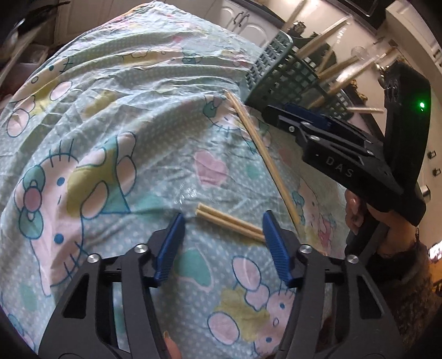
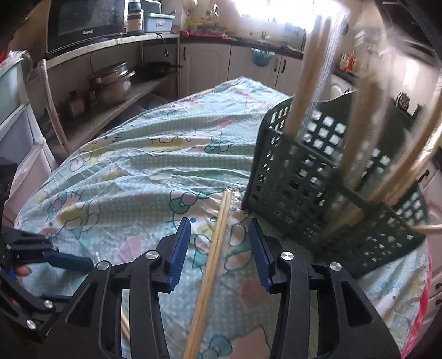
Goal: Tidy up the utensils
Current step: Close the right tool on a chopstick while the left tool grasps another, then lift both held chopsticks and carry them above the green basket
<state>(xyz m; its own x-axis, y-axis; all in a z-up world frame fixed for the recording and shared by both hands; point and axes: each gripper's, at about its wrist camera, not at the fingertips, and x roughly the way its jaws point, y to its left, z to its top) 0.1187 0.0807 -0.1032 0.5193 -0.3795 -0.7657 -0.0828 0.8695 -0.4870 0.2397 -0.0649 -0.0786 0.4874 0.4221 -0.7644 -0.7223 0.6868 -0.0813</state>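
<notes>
A pair of wooden chopsticks [image 1: 229, 223] lies on the patterned cloth between the open fingers of my left gripper [image 1: 223, 219], ends near its tips. A second pair [image 1: 259, 146] lies further on and runs toward the green lattice basket [image 1: 279, 74], which holds several upright chopsticks. In the right wrist view my right gripper [image 2: 219, 225] is open and empty, hovering above that second pair [image 2: 215, 248], which passes between its fingers. The basket [image 2: 317, 176] stands just right of it. The right gripper [image 1: 279, 113] also shows in the left wrist view.
The table is covered by a wrinkled cartoon-print cloth [image 2: 132, 165]. Shelves with metal pots [image 2: 110, 82] and a microwave [image 2: 85, 22] stand at the left. Kitchen cabinets [image 2: 207, 66] lie behind the table. The left gripper [image 2: 69, 261] shows at the lower left.
</notes>
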